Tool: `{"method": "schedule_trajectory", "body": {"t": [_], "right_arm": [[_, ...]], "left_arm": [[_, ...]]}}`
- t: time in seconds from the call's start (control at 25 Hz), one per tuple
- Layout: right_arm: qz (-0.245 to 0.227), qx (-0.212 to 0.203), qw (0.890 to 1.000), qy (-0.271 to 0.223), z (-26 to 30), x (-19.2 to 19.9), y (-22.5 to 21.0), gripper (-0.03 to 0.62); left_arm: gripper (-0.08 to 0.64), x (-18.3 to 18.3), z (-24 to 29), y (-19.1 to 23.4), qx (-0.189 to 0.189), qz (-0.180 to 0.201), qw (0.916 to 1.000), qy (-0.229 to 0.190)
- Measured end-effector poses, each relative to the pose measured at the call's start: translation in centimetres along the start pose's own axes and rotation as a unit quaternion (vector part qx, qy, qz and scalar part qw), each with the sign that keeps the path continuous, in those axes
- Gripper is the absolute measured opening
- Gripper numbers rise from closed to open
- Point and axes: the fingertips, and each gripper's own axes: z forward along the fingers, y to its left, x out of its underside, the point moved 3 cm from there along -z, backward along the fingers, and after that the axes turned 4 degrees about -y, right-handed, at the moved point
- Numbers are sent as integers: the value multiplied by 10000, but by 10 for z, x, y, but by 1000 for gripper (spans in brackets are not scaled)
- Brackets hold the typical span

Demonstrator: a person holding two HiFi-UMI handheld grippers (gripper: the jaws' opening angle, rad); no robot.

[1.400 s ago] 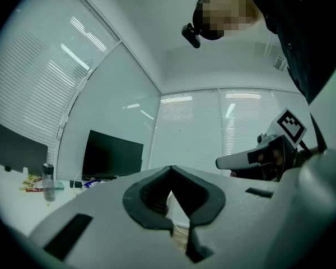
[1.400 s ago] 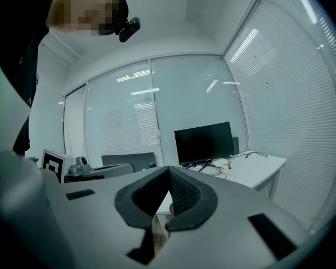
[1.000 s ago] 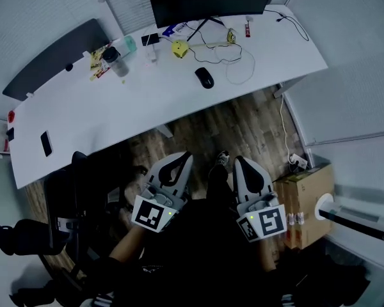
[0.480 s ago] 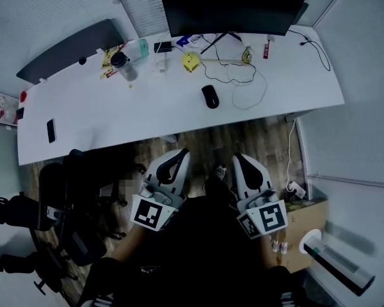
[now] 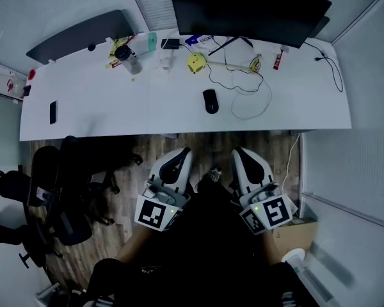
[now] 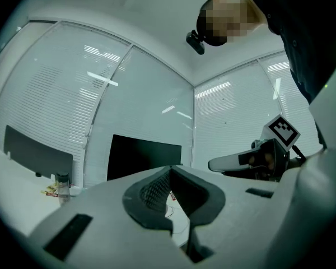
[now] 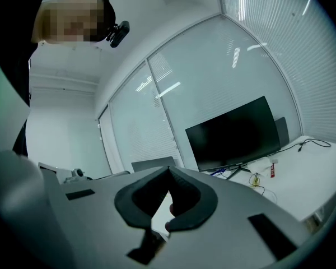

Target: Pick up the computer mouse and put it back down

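A long white table (image 5: pixel 115 107) runs across the head view. A wide black monitor (image 5: pixel 243 8) stands along its far edge, right of the middle. Dark office chairs (image 5: pixel 57 197) sit on the wooden floor (image 5: pixel 125 232) off the table's near left corner.

The left gripper (image 5: pixel 179 153) and right gripper (image 5: pixel 241 152) are held side by side over the floor, short of the near edge and well apart from everything on the table. In the left gripper view the jaws (image 6: pixel 169 170) meet at the tips with nothing between them. The right gripper's jaws (image 7: pixel 168 170) are closed the same way, also empty.

The black computer mouse (image 5: pixel 210 101) lies on the table a little right of its middle, between the monitor's stand and the near edge, untouched. A small yellow object (image 5: pixel 196 62) sits behind it toward the far edge, and a dark phone (image 5: pixel 53 112) lies near the left end.
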Motion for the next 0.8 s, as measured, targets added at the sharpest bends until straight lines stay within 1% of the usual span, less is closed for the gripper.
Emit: {"method": "schedule_trajectory", "body": {"t": [0.16,0.36,0.48,0.6,0.72,0.8], "right_arm": [[252,22,9997,6,11,-2,-13,-2],[353,145,9991,175,29,6,-25,-2],[354,333,9986,202,42,6,-33,-2],[221,488,9983,246,59,0,-38,-2],[92,625,9975,322,82,-1,-44,-2],[110,722,9967,361,100,0,-50,-2]], "left_arm": [[8,5,14,6,-28,101,9999,125],[8,13,36,29,-37,13,9999,109],[8,19,56,43,144,-108,9998,96],[8,22,84,57,394,-203,9990,114],[8,18,112,76,636,-193,9978,81],[8,15,127,91,744,-170,9971,48]]}}
